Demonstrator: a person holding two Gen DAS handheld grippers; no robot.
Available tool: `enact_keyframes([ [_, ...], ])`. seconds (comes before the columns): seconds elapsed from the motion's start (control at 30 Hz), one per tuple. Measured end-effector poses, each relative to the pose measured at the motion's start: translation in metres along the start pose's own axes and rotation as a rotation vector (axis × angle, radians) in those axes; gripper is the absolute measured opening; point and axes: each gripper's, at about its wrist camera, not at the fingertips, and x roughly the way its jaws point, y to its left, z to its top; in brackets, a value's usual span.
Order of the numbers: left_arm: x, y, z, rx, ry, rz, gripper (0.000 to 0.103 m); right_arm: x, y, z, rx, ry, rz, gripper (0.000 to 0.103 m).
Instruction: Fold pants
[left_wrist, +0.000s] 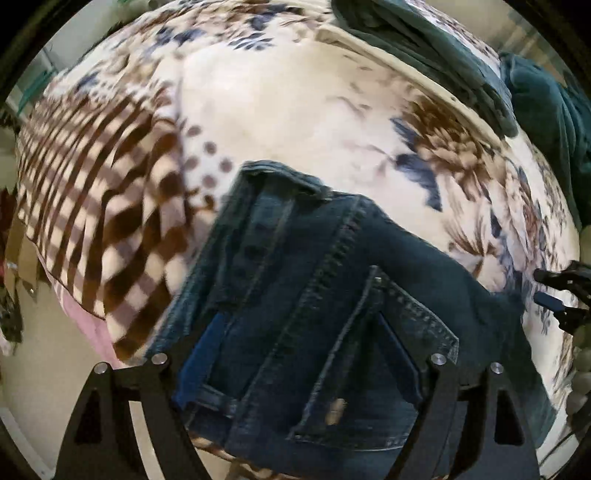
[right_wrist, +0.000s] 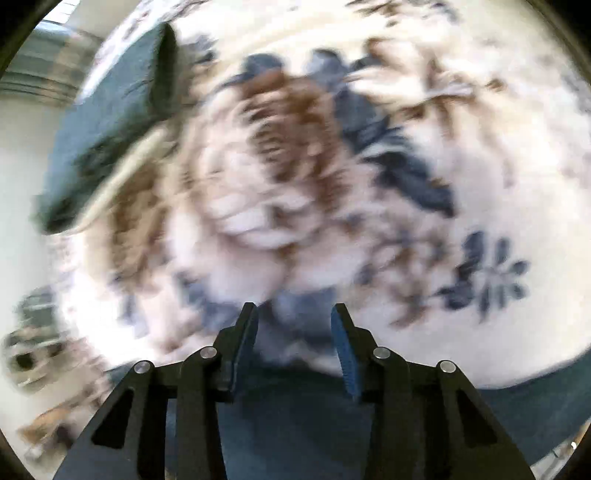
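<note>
Dark blue jeans (left_wrist: 310, 295) lie folded on a floral and checked bedspread (left_wrist: 280, 110), back pocket and waistband showing. My left gripper (left_wrist: 299, 373) is spread wide over the jeans; its fingertips are hidden by the denim, a blue pad (left_wrist: 201, 354) shows at the left. My right gripper (right_wrist: 293, 317) is open, its blue pads (right_wrist: 345, 350) apart above the jeans' edge (right_wrist: 295, 424), holding nothing. The right gripper also shows at the right edge of the left wrist view (left_wrist: 554, 291). The right wrist view is blurred by motion.
A dark teal blanket (left_wrist: 436, 48) lies at the bed's far side, also in the right wrist view (right_wrist: 103, 140). A pink sheet edge (left_wrist: 92, 328) hangs at the bed's left side. The floor (left_wrist: 44, 369) lies to the left.
</note>
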Motion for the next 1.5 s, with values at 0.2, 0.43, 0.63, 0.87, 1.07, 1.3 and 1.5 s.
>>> enact_keyframes([
  [0.2,0.003,0.003,0.001,-0.005,0.004,0.001,0.082,0.038,0.037,-0.027,-0.307,0.152,-0.163,0.057],
  [0.43,0.007,0.001,0.005,-0.005,0.010,0.003,0.083,0.043,0.056,-0.033,-0.315,0.022,-0.216,0.008],
  [0.63,0.006,-0.001,0.007,0.020,0.007,0.006,0.083,0.020,0.019,-0.037,-0.118,-0.006,-0.041,0.021],
  [0.87,-0.055,-0.049,0.003,0.108,-0.113,-0.035,0.083,-0.101,-0.106,-0.104,0.183,-0.268,0.099,0.083],
  [1.07,-0.079,-0.155,-0.043,0.312,-0.093,-0.140,0.083,-0.188,-0.287,-0.205,0.606,-0.439,-0.001,0.083],
  [1.3,-0.033,-0.272,-0.127,0.470,0.085,-0.213,0.083,-0.254,-0.494,-0.282,0.920,-0.635,-0.030,0.083],
  [1.5,0.038,-0.342,-0.198,0.581,0.177,-0.135,0.084,-0.234,-0.590,-0.270,0.944,-0.681,0.171,0.074],
])
